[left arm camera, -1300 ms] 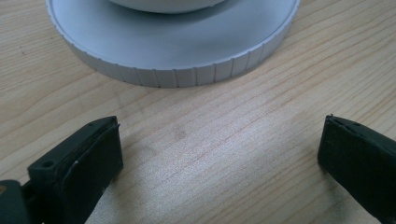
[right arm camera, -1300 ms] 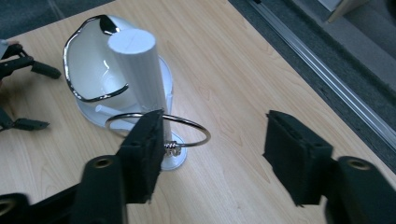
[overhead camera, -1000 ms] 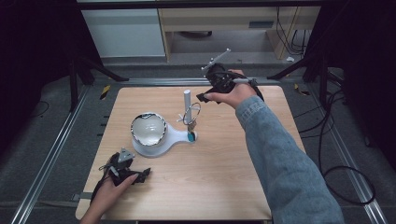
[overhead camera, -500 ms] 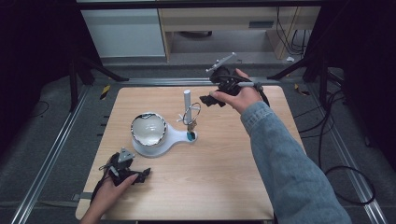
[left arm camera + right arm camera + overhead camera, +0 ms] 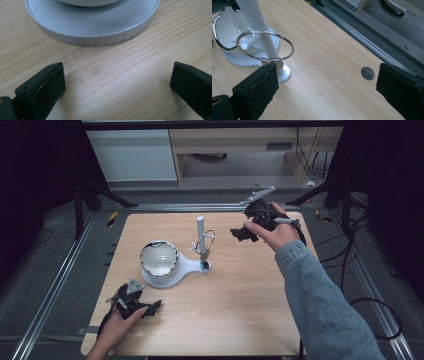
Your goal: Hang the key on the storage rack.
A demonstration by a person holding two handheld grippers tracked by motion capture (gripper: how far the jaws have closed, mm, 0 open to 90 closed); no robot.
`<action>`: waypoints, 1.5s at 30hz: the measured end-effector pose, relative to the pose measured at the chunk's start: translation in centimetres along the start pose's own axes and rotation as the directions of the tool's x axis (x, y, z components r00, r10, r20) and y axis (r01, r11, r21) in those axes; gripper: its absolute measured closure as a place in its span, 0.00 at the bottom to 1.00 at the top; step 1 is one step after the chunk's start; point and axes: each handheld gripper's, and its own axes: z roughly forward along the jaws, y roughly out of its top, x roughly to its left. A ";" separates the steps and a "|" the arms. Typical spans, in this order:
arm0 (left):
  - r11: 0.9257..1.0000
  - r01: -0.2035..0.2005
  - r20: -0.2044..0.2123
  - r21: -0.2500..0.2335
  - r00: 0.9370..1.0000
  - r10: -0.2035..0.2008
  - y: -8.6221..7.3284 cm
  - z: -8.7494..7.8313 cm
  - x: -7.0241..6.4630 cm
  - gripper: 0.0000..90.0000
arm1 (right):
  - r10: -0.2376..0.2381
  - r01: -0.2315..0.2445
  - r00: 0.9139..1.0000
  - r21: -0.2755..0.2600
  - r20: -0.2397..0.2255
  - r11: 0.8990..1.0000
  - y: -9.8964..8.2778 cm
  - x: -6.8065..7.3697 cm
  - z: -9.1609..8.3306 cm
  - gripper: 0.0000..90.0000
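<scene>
The ring stand (image 5: 204, 242) sits mid-table beside the white base (image 5: 167, 270). My right gripper (image 5: 243, 234), jaws wide, hovers near it; I'd line up squarely first. The left gripper (image 5: 147, 308) rests wide apart too.

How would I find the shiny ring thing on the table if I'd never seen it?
Start at the wooden table and find the white stand with the shiny bowl near its middle. Right of the bowl rises a white post. The wire ring stands beside that post, the one thin silver hoop you can see through.
</scene>
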 end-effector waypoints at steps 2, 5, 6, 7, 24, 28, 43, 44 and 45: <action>1.000 0.001 -0.001 0.000 1.000 -0.001 0.0 0.0 0.0 0.00 | 0.018 -0.018 1.000 -0.002 -0.006 1.000 -0.8 -0.3 -0.1 0.05; 1.000 -0.001 0.000 0.001 1.000 0.001 0.0 0.0 0.0 0.00 | 0.029 -0.029 0.999 0.007 -0.021 1.000 -2.1 -0.5 -0.1 0.05; 1.000 -0.001 0.000 0.001 1.000 0.001 0.0 0.0 0.0 0.00 | 0.034 -0.033 0.999 0.010 -0.019 0.999 -2.5 -0.5 -0.1 0.05; 1.000 -0.004 0.000 0.004 1.000 0.004 0.0 0.0 0.0 0.00 | 0.030 -0.030 0.999 0.014 -0.018 0.999 -2.9 -0.6 -0.1 0.05; 1.000 -0.006 0.001 0.004 1.000 0.006 0.0 0.0 0.0 0.00 | 0.034 -0.036 0.999 0.047 0.023 0.998 -7.8 -1.5 -0.5 0.12; 1.000 -0.005 0.001 0.004 1.000 0.005 0.0 0.0 0.0 0.00 | 0.038 -0.039 0.999 0.063 0.023 0.997 -9.1 -1.4 -0.2 0.13; 1.000 -0.006 0.001 0.004 1.000 0.006 0.0 0.0 0.0 0.00 | 0.006 -0.007 1.000 0.096 0.009 0.995 -14.0 -0.5 1.8 0.16; 1.000 -0.006 0.001 0.004 1.000 0.006 0.0 0.0 0.0 0.00 | 0.005 -0.006 1.000 0.100 0.007 0.995 -14.2 -0.5 1.9 0.16; 1.000 -0.006 0.001 0.004 1.000 0.006 0.0 0.0 0.0 0.00 | 0.005 -0.006 1.000 0.100 0.007 0.995 -14.2 -0.5 1.9 0.16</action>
